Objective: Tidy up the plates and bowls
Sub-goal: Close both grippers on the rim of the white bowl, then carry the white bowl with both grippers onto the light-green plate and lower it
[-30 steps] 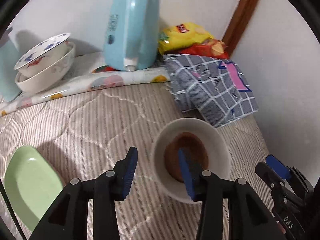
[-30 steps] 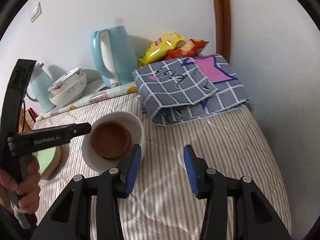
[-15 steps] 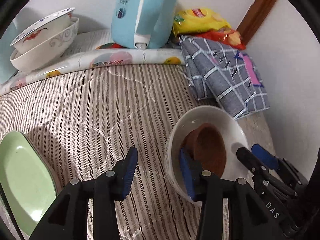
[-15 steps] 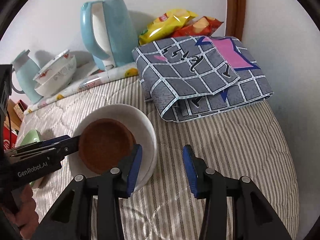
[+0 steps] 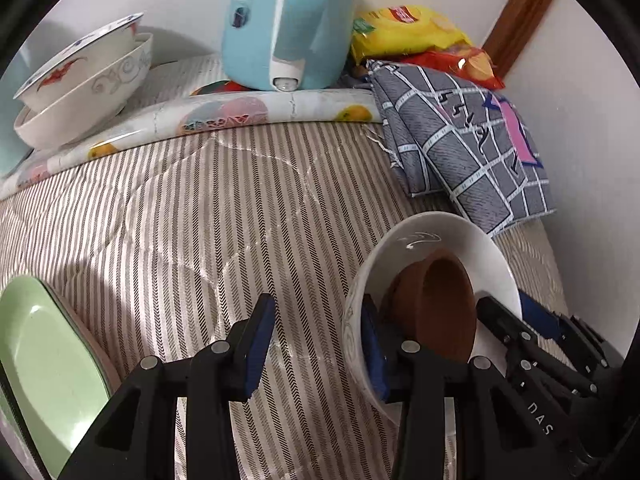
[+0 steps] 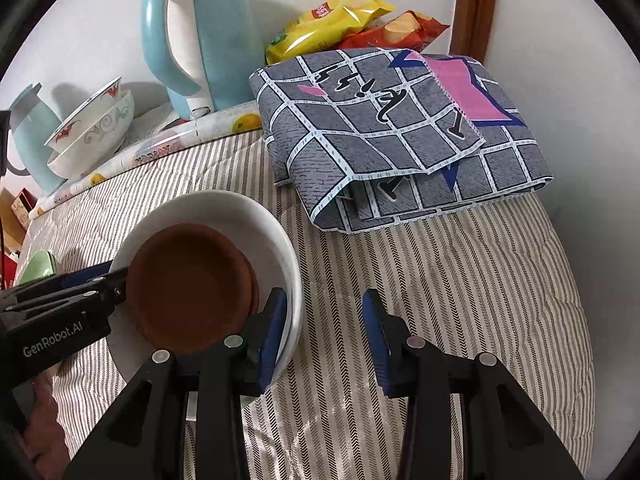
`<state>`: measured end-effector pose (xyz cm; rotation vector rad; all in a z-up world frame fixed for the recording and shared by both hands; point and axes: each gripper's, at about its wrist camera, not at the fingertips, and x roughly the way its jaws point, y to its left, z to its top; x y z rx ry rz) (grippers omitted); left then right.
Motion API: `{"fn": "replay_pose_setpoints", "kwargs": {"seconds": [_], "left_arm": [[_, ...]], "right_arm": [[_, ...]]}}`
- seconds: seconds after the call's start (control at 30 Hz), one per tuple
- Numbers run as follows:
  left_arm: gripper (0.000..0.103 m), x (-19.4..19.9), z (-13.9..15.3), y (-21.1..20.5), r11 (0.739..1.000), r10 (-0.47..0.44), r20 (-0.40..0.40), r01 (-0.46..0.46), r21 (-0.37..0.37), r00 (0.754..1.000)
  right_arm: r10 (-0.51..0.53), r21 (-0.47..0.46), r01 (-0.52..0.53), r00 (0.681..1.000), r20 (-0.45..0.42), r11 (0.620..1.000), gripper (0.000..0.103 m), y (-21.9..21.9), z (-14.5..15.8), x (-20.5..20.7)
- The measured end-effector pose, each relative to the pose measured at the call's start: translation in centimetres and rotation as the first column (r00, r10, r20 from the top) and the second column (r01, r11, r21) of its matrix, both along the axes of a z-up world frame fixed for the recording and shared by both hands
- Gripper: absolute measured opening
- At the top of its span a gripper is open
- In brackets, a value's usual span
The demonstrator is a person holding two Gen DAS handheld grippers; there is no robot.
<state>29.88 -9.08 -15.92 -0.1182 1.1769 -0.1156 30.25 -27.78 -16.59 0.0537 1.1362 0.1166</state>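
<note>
Both grippers, left (image 5: 316, 344) and right (image 6: 325, 334), wide apart; brown bowl (image 6: 188, 292) hides white bowl (image 6: 256, 220) floor.

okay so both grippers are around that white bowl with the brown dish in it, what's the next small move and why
Probably close both grippers, since each is open and straddling the rim of the white bowl: the left gripper on one side, the right gripper opposite. The brown dish sits loose inside.
</note>
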Motion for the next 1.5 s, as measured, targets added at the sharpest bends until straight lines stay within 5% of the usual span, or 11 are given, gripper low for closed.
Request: {"fn": "replay_pose_setpoints", "kwargs": {"seconds": [0.5,0.63,0.77,0.8,1.5], "left_arm": [[0.036,0.6,-1.0,-0.6,1.0,-0.012,-0.012,0.012,-0.008,1.0],[0.024,0.7,-1.1,-0.7,0.999,-0.023,-0.01,0.023,-0.046,1.0],[0.01,0.4,-0.9,-1.5,0.997,-0.047,0.009,0.048,-0.064,0.999],[0.01,0.3,-0.9,-1.6,0.997,-0.046,0.012,0.047,-0.06,0.999],[0.009,-3.1,-0.5,-1.7,0.995,-0.037,0.013,0.038,-0.09,0.999]], "right_arm": [[0.008,0.026,-0.008,1.0,-0.013,1.0,0.04,0.3,-1.1,0.7],[0.004,0.069,-0.004,1.0,-0.007,0.998,0.037,0.1,-1.2,0.7],[0.021,0.115,-0.02,1.0,-0.004,0.993,0.019,0.4,-1.1,0.5],[0.023,0.122,-0.022,1.0,-0.005,0.992,0.013,0.6,-1.0,0.5],[-0.065,0.162,0.066,0.998,-0.013,0.985,0.012,-0.8,-0.1,-2.8]]}}
